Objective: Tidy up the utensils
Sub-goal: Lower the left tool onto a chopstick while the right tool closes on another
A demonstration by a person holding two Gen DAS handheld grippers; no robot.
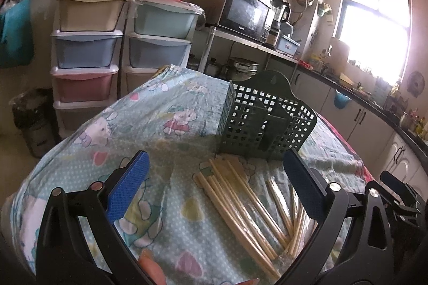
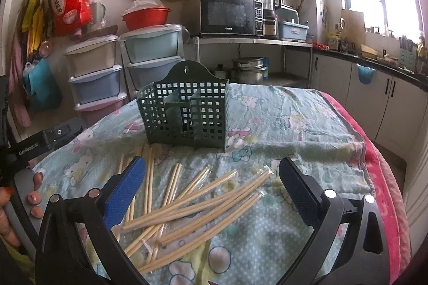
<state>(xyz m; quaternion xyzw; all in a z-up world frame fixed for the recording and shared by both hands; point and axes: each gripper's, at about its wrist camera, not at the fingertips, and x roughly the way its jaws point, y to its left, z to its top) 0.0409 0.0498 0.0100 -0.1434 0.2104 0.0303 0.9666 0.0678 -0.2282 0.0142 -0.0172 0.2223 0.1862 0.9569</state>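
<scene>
Bare cloth (image 2: 294,130) right of the green holder (image 2: 187,108); chopsticks (image 2: 192,207) litter its front.

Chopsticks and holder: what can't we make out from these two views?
- Chopsticks: exact count unclear; right gripper fingers cover some in the right wrist view, and the left gripper does in the left wrist view.
- Green holder: compartment floors hidden by its own walls and dividers.
- Table: near edge cut off by the frame.
</scene>
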